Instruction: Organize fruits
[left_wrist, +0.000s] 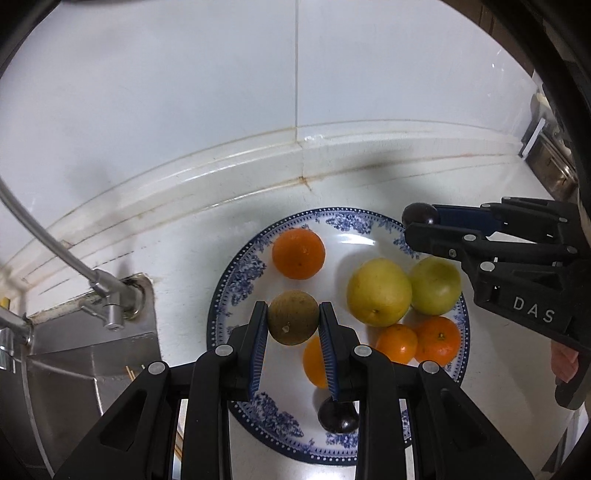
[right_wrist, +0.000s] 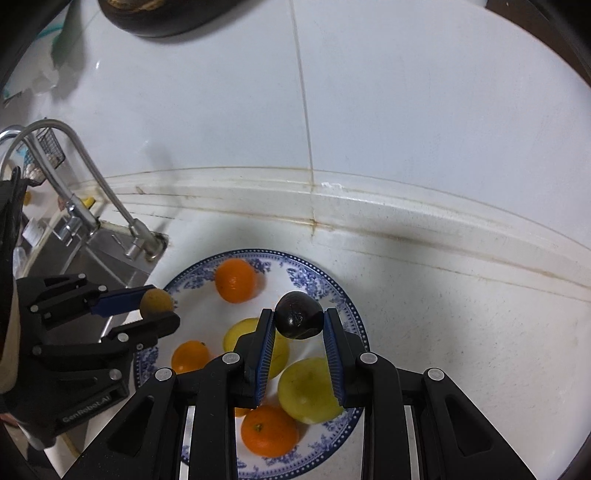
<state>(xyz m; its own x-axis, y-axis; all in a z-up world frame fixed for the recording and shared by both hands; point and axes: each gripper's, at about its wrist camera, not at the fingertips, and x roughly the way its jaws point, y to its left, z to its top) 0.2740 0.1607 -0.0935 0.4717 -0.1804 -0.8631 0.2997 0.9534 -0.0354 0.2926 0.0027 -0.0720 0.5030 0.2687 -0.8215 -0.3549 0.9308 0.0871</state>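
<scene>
— Left wrist view first: what is the left gripper (left_wrist: 293, 320) doing?

— It is clamping a brownish-green round fruit (left_wrist: 293, 322) between its blue pads, hanging over the near-left part of the blue-patterned plate (left_wrist: 236, 280).

— And the right gripper (right_wrist: 300, 326)?

— It is squeezing a dark purple fruit (right_wrist: 299, 319) between its fingers, hovering over the plate's right rim.

— What is lying on the plate?

— An orange (left_wrist: 298, 253) is sitting alone toward the back. Two yellow-green fruits (left_wrist: 379, 291) are touching each other, with two small oranges (left_wrist: 437, 339) just in front of them. Another dark fruit (left_wrist: 338, 415) is resting near the front rim.

— Surroundings?

— The plate is sitting on a white counter (right_wrist: 461, 332), with a steel sink (left_wrist: 74, 365) and faucet (left_wrist: 48, 240) to its left.
</scene>
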